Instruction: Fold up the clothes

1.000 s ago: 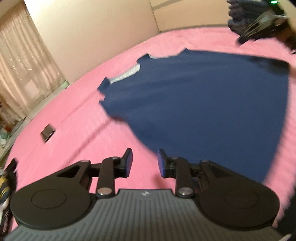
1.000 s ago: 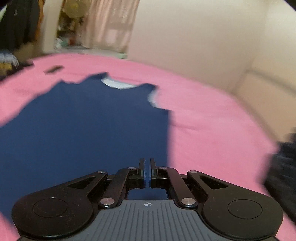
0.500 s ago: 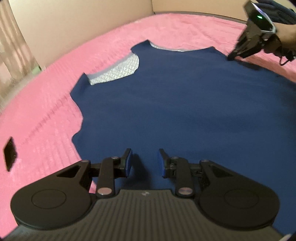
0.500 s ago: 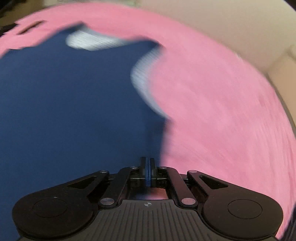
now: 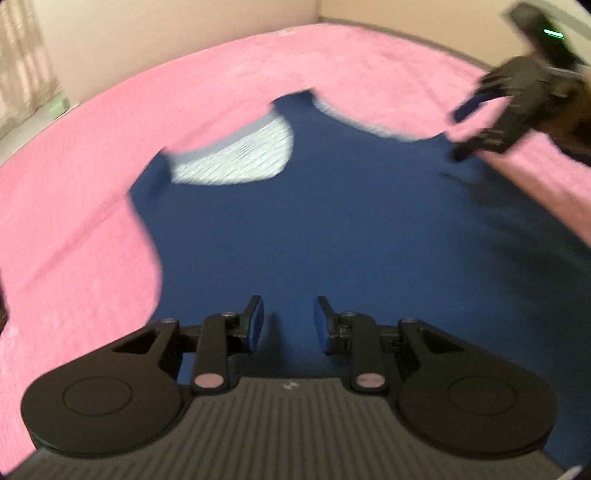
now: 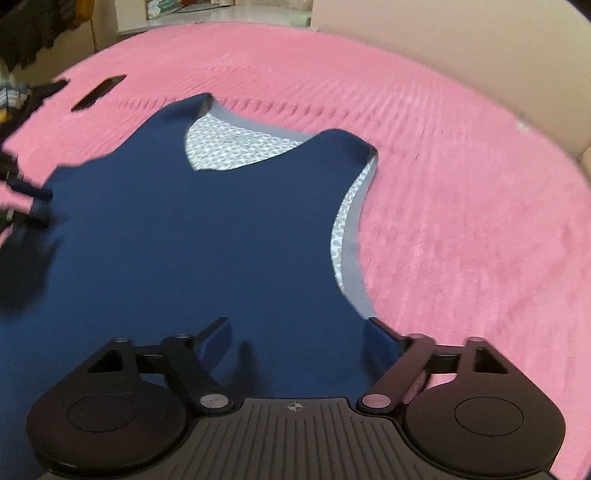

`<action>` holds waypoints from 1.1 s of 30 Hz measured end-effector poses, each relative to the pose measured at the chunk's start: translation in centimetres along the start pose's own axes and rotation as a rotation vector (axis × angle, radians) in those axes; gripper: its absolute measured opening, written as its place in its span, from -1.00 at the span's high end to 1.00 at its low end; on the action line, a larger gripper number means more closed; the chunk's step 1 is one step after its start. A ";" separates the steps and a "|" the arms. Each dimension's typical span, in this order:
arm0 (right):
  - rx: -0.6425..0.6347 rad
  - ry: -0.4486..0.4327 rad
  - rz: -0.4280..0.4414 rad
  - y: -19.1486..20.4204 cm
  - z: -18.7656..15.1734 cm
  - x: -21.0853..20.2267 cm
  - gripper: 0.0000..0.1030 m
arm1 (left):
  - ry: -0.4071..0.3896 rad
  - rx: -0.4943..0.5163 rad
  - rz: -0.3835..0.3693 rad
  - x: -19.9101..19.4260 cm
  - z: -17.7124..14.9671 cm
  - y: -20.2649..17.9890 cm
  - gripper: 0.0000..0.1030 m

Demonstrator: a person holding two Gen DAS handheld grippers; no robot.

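A navy sleeveless top [image 5: 332, 229] with a grey patterned lining lies flat on the pink bedspread [image 5: 74, 229], neckline at the far end. It also shows in the right wrist view [image 6: 207, 236]. My left gripper [image 5: 288, 325] is open and empty, low over the top's left side. My right gripper [image 6: 299, 339] is wide open and empty over the top's right edge, just below the armhole [image 6: 351, 229]. The right gripper also shows at the right of the left wrist view [image 5: 469, 129], and the left gripper blurred at the left edge of the right wrist view [image 6: 29, 203].
A small dark flat object [image 6: 98, 92] lies on the bedspread [image 6: 461, 221] beyond the top's far left. Dark clothes [image 6: 22, 99] sit at the bed's left edge. A beige wall [image 5: 166, 33] runs behind the bed.
My right gripper has gone from shut to wide open. Both grippers have moved forward up the top toward the armholes.
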State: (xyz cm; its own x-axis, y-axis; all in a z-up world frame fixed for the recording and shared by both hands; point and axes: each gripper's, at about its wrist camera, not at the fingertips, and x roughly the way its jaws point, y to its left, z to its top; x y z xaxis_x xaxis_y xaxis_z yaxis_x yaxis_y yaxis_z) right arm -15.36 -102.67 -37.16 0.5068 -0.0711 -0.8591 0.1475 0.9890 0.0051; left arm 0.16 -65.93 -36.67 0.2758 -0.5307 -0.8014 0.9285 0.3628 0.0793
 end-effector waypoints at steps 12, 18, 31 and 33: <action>-0.113 0.206 0.289 -6.6 3.0 5.0 1.00 | 0.035 -0.021 -0.084 4.9 4.4 -12.3 0.48; -0.063 0.171 0.272 -10.3 1.8 3.5 1.00 | 0.052 -0.010 -0.125 7.1 6.6 -15.2 0.48; -0.006 -0.027 0.320 -6.4 2.4 0.4 -0.07 | 0.125 -0.081 -0.003 6.9 3.9 -8.6 0.45; 0.001 -0.027 0.384 -4.7 2.2 0.7 -0.07 | 0.146 -0.132 0.025 6.5 2.6 -5.7 0.45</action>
State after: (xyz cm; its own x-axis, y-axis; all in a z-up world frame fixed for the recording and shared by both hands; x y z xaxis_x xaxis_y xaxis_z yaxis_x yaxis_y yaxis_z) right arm -13.83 -107.61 -36.61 0.5472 0.3014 -0.7809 -0.0570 0.9442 0.3245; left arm -2.70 -73.50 -40.79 0.2505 -0.4066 -0.8786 0.8782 0.4773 0.0296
